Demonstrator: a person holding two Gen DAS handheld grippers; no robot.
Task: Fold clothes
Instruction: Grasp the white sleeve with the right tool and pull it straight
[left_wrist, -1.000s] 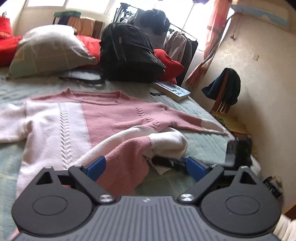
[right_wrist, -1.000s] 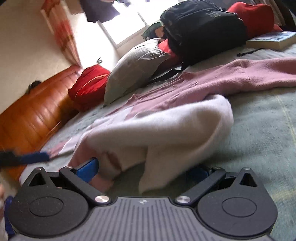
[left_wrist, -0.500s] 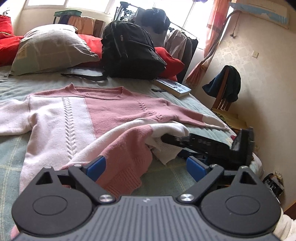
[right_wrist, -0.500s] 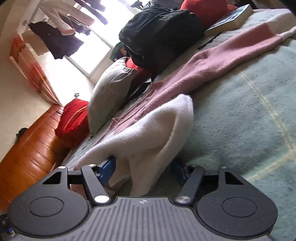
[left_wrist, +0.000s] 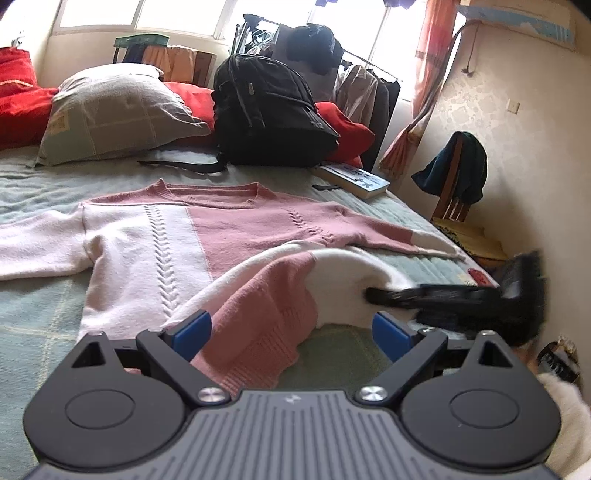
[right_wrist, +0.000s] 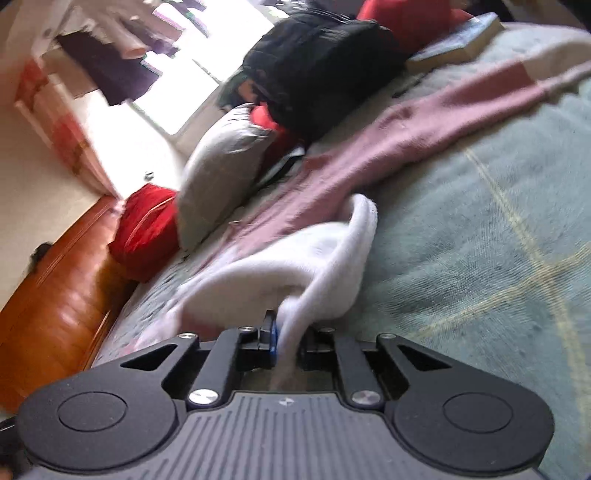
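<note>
A pink and white knitted sweater lies spread on the green bed, its lower hem folded up toward me. My left gripper is open, and the pink hem lies loosely between its blue pads without being pinched. My right gripper has its jaws closing tight on the white fold of the sweater, and the cloth is squeezed between the pads. In the left wrist view the right gripper reaches in from the right, biting the white edge.
A grey pillow, a black backpack, red cushions and a book sit at the far end of the bed. A chair with a dark garment stands by the right wall. A wooden bed board runs along the left.
The right gripper's jaws went from wide open around the white fold to shut on it, and it rolled and lifted a little. The left gripper stayed open over the pink hem.
</note>
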